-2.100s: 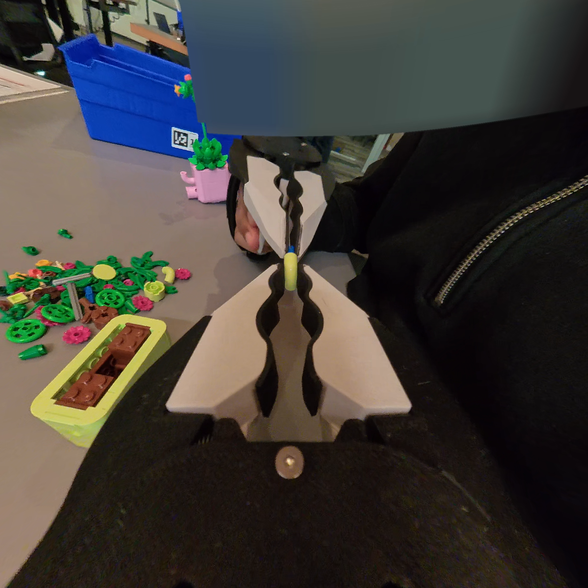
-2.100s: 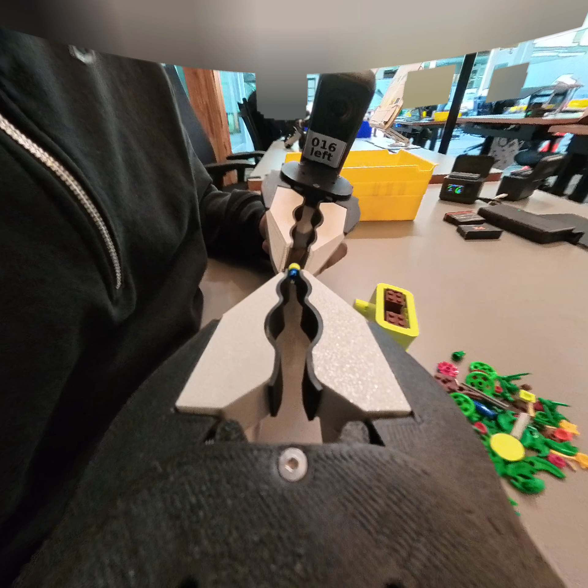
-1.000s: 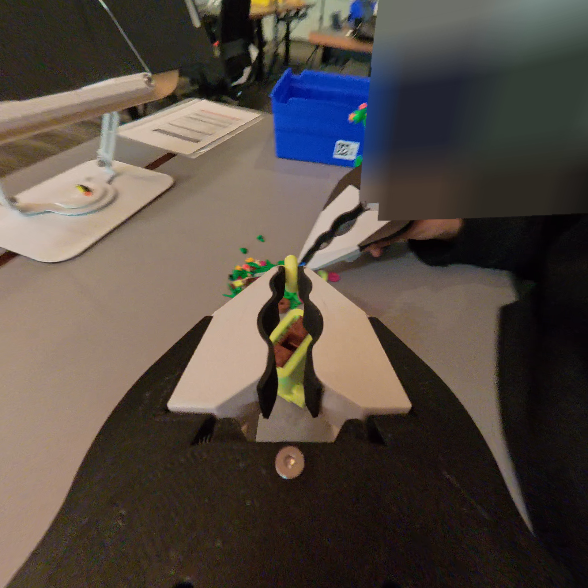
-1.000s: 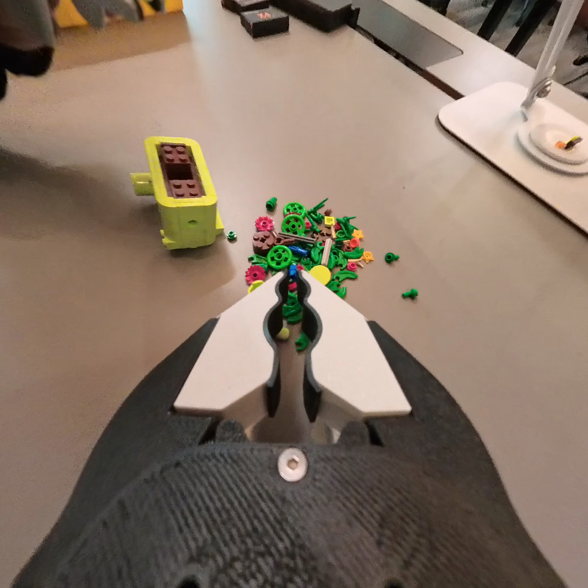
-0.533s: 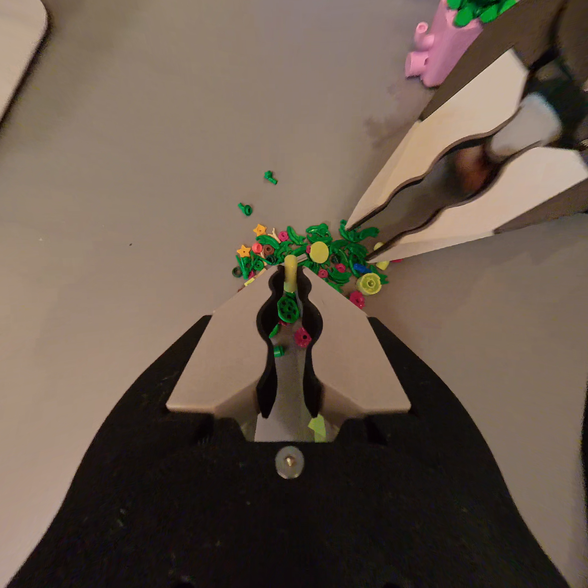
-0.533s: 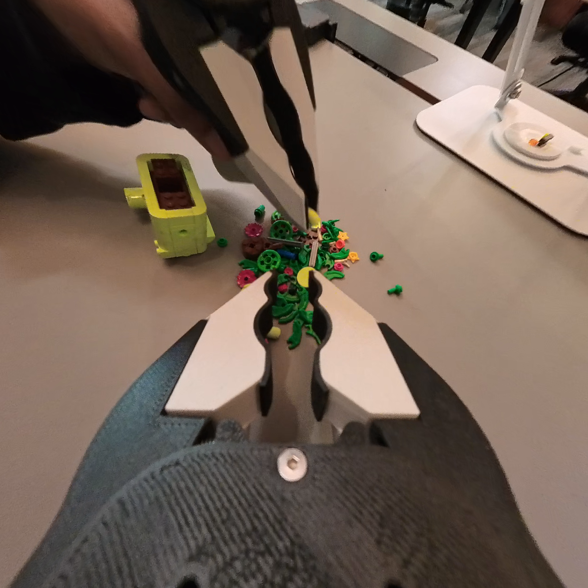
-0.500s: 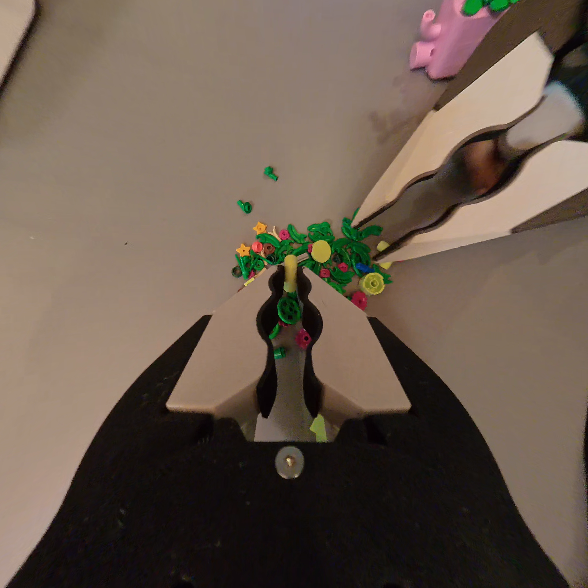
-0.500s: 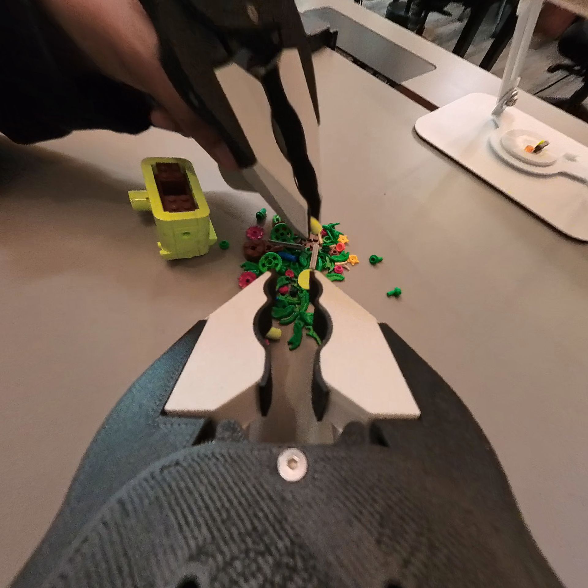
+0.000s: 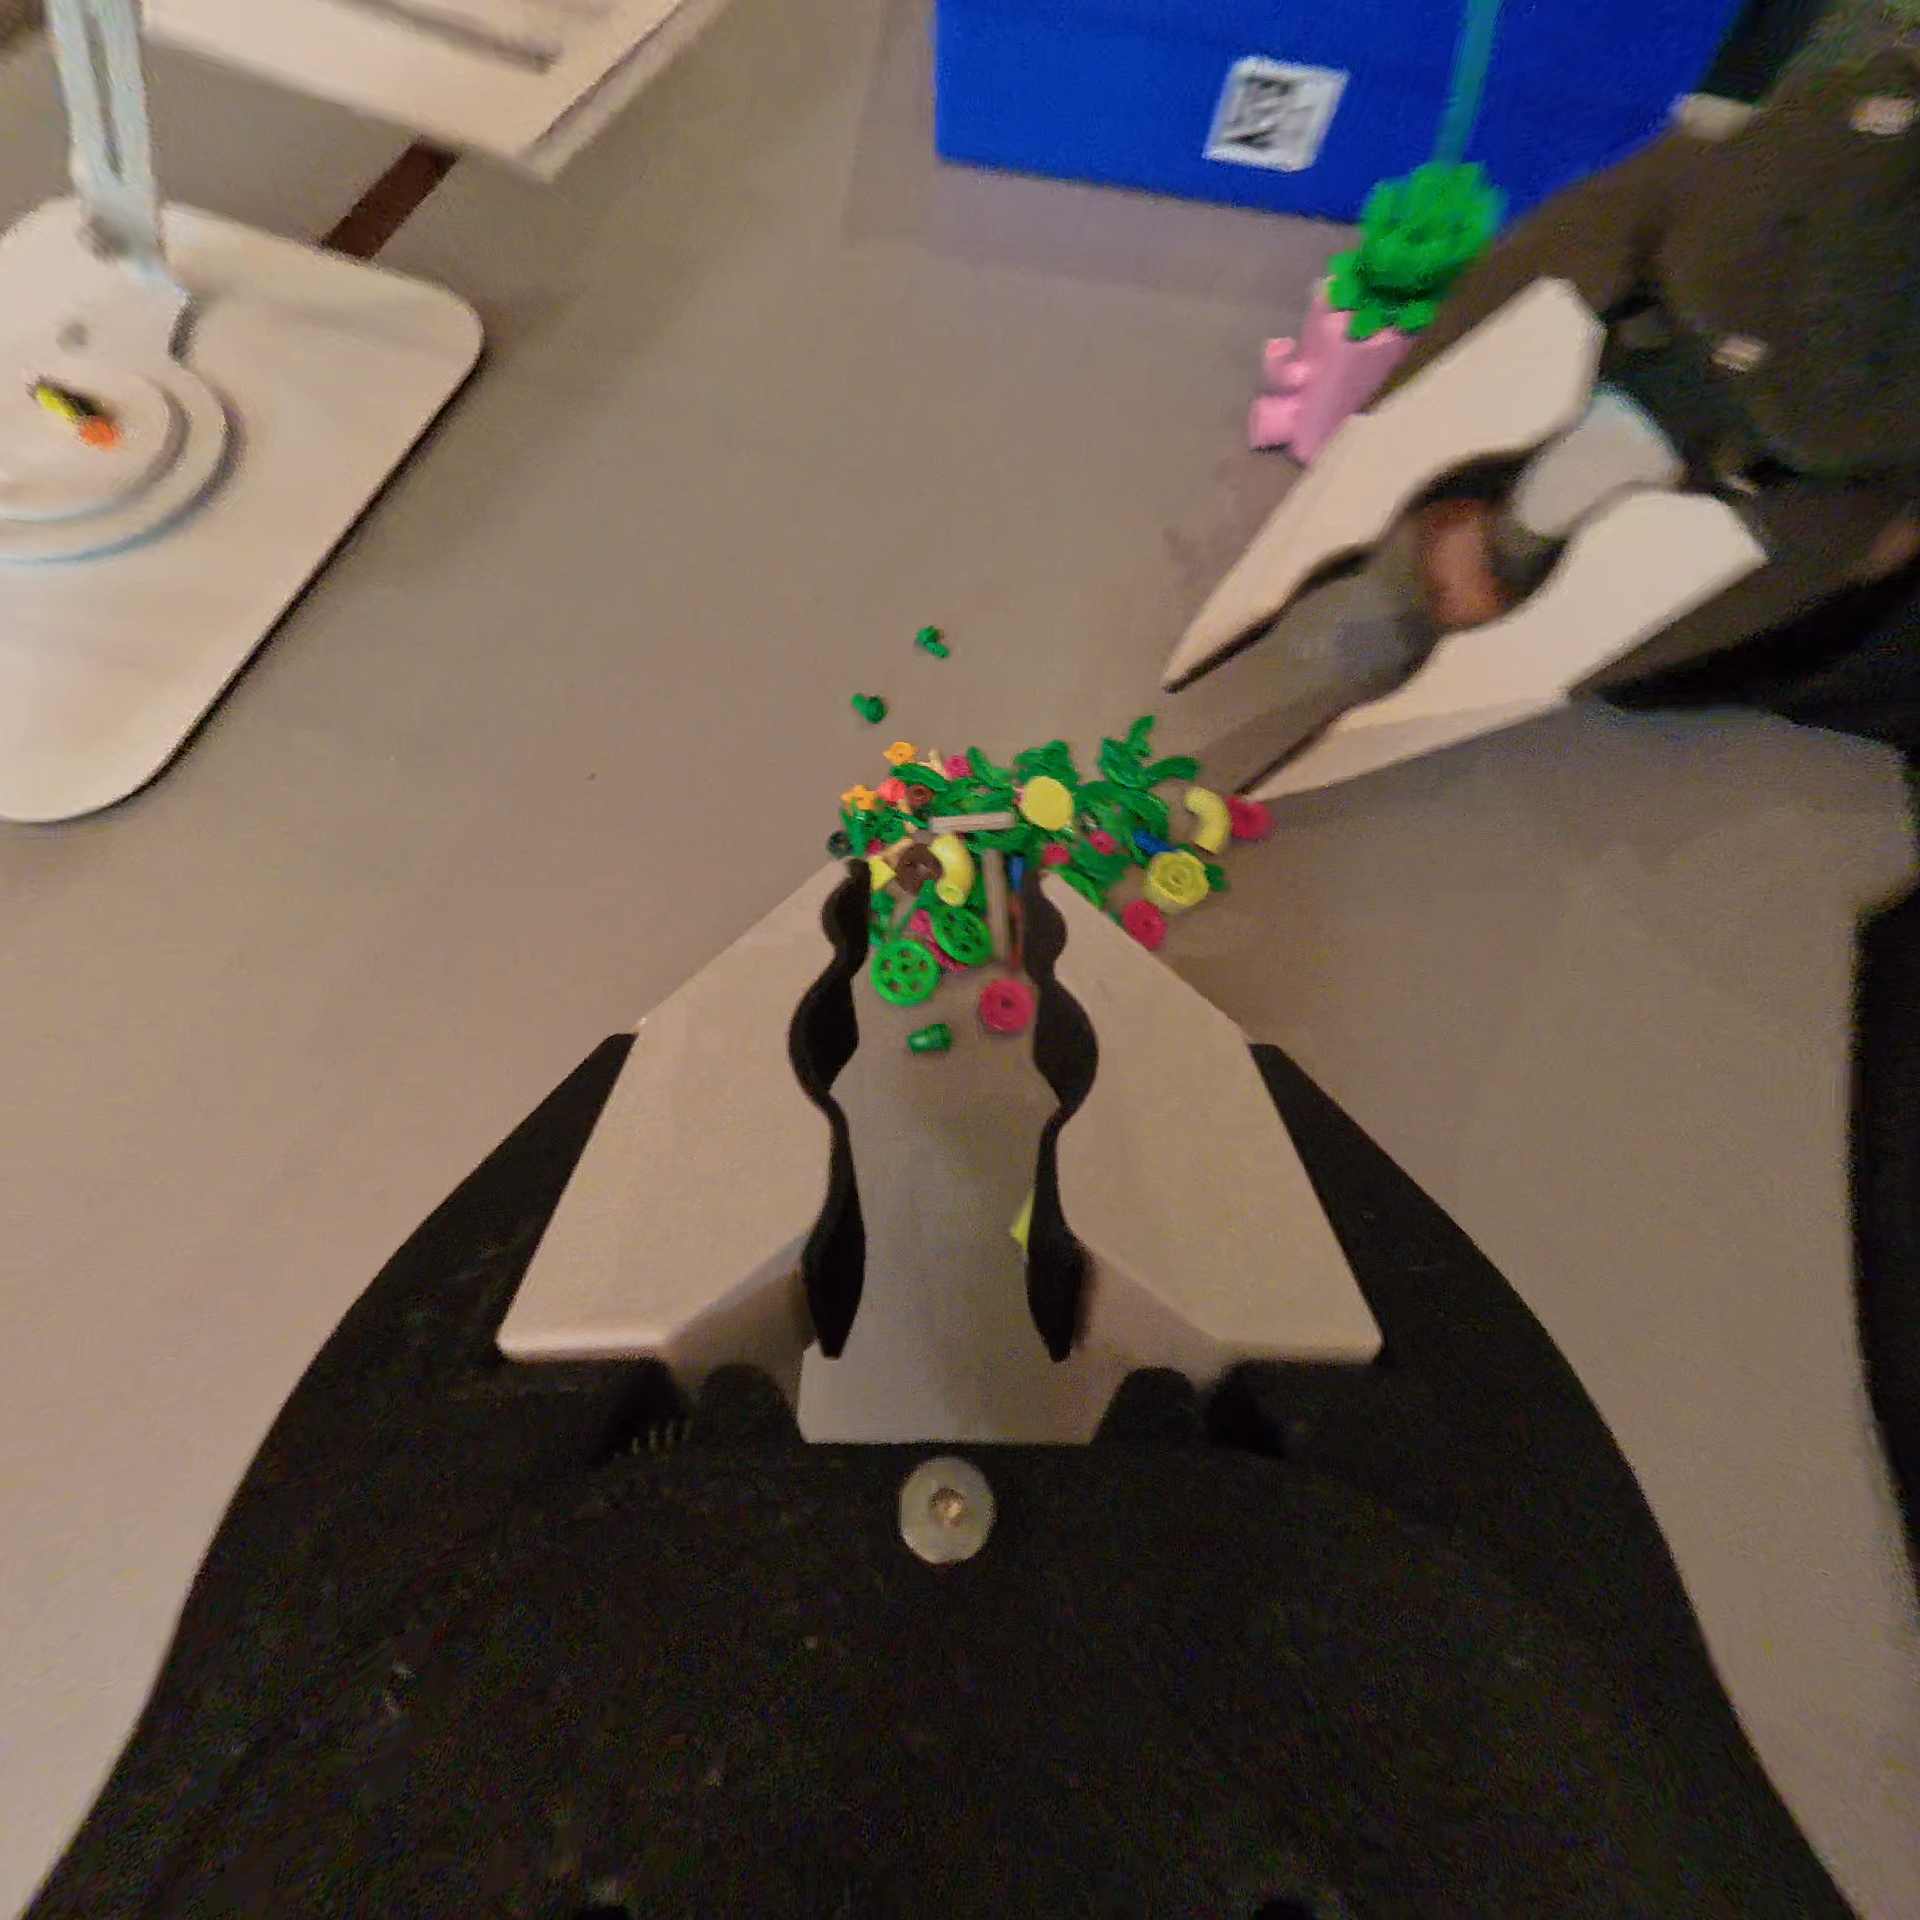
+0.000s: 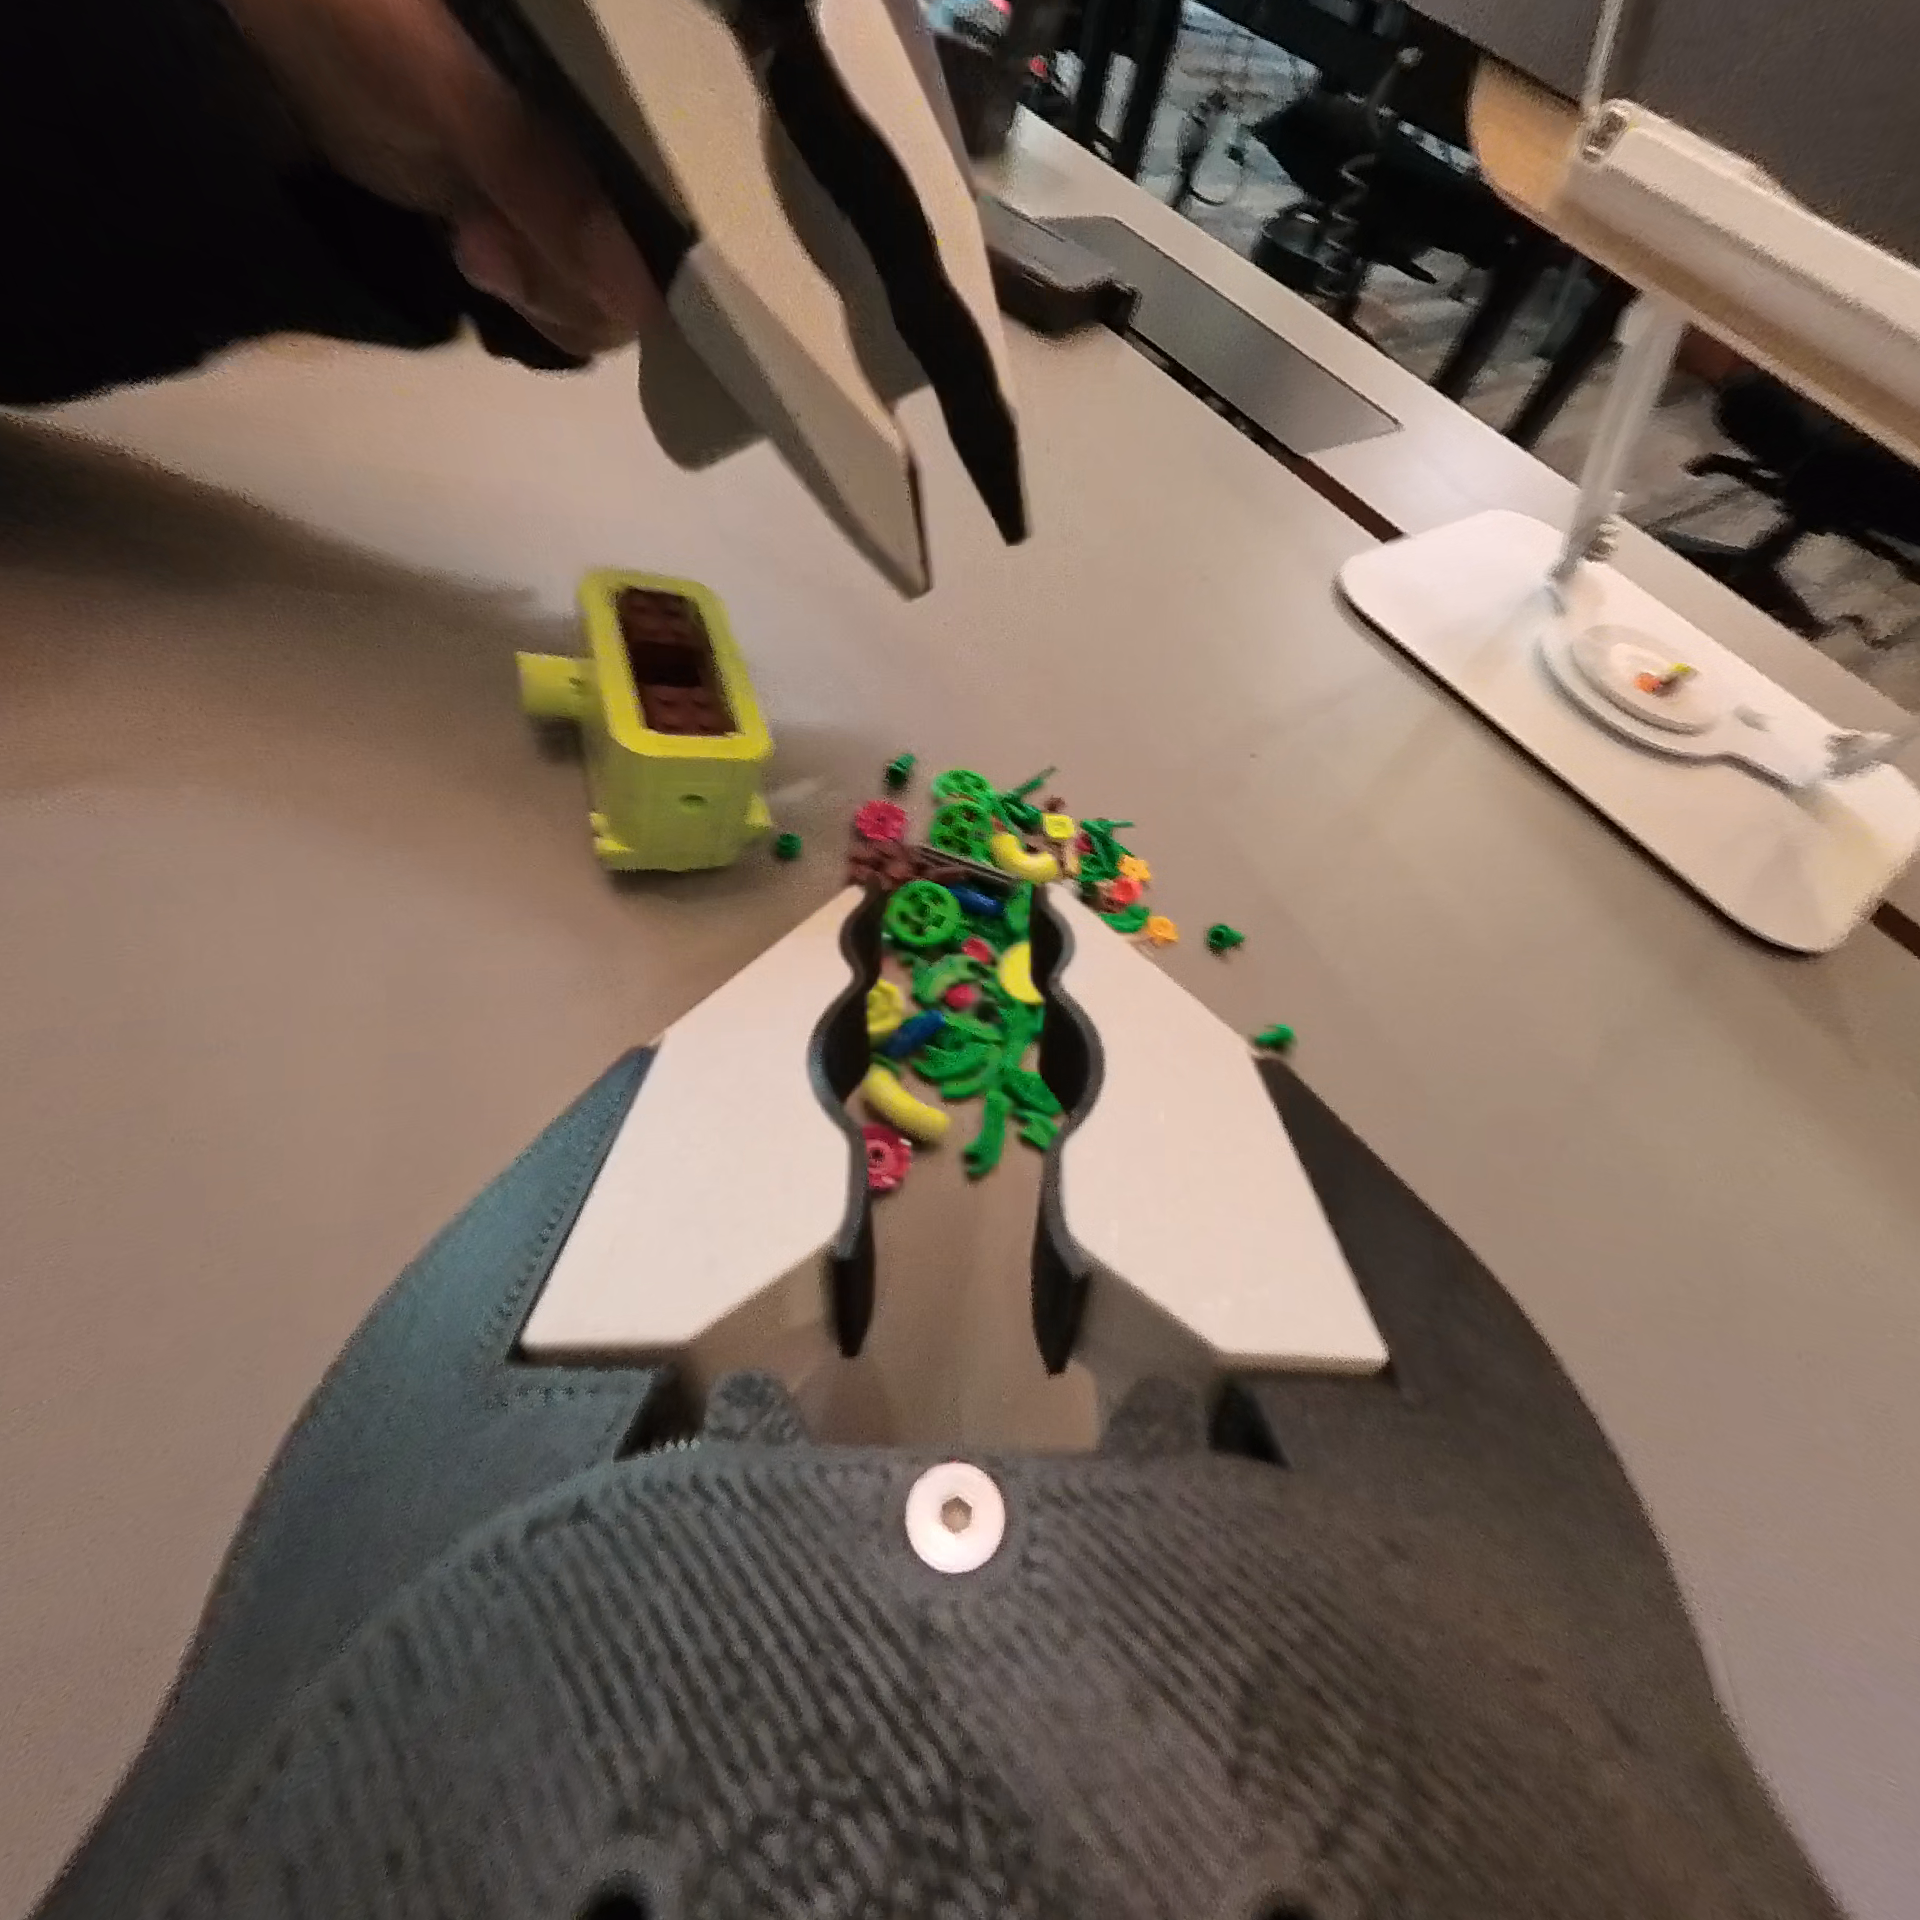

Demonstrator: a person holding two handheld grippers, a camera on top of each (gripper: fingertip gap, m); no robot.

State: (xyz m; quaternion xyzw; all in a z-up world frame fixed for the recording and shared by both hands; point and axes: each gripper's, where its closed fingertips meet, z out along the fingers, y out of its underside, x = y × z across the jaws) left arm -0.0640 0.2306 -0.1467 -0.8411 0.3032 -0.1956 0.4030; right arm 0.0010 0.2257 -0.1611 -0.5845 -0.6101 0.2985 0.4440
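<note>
Both the left gripper (image 9: 945, 883) and the right gripper (image 10: 951, 904) hover parted and empty over the brick pile (image 9: 1023, 831), jaws framing loose pieces; the lime planter (image 10: 670, 738) sits beside the pile.

Lime-green planter (image 10: 665, 769), blue bin (image 9: 1122, 94)

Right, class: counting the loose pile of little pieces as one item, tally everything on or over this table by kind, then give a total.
Grippers: 2 (left gripper, right gripper)
Brick-built pots: 2 (lime pot, pink pot)
Blue bin: 1
White lamp base: 1
Pile of small pieces: 1
Total: 7
</note>
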